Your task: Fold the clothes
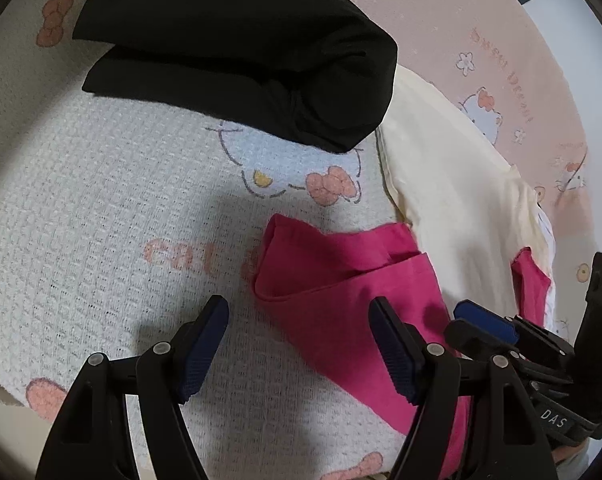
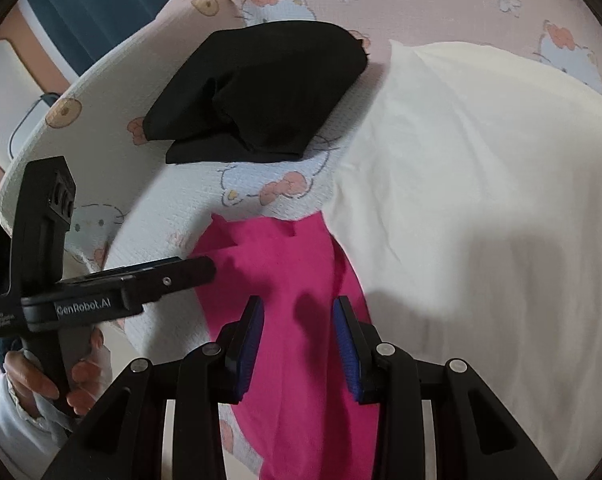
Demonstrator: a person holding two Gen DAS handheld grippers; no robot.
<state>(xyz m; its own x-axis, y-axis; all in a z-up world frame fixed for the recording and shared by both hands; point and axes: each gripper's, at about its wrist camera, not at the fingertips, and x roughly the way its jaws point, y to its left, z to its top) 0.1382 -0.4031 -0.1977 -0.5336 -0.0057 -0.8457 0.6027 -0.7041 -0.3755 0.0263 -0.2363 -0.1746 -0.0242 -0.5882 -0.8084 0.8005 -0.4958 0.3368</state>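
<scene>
A magenta garment lies partly folded on the bed, also in the right wrist view. A cream garment lies beside it on the right and partly over it. A folded black garment sits farther back. My left gripper is open over the magenta garment's left edge, holding nothing. My right gripper hovers over the magenta cloth with its jaws partly apart and nothing between them. The right gripper also shows in the left wrist view, and the left gripper in the right wrist view.
The bed is covered by a white waffle blanket with cat and bow prints, and a pink printed sheet behind. The bed's edge is at left in the right wrist view, with a dark curtain beyond.
</scene>
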